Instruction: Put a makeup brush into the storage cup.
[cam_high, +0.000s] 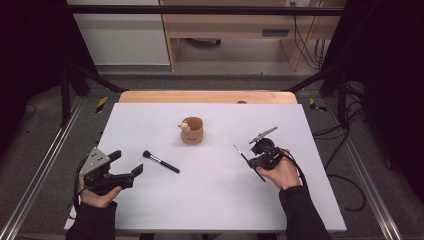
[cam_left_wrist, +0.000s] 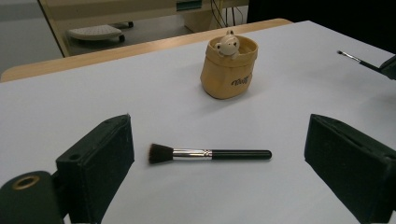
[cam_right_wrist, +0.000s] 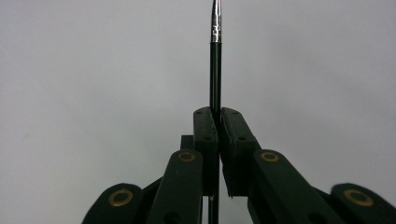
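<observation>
My right hand-held gripper (cam_right_wrist: 218, 122) pinches a thin brush (cam_right_wrist: 215, 60) by its handle, tip sticking out past the jaws, clear of the table (cam_high: 210, 200). My left hand-held gripper (cam_high: 126, 165) is spread, empty; powder brush (cam_left_wrist: 209, 154) lies just ahead. Farther: one tan pot (cam_left_wrist: 228, 68). Two brushes, one pot

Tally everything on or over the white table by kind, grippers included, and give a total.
Brushes: 2, the thick makeup brush lying on the table and the thin brush clamped in the right gripper
Holder pots: 1, the tan pot with a small bear figure
Grippers: 2, with the left gripper open
Total: 5
</observation>
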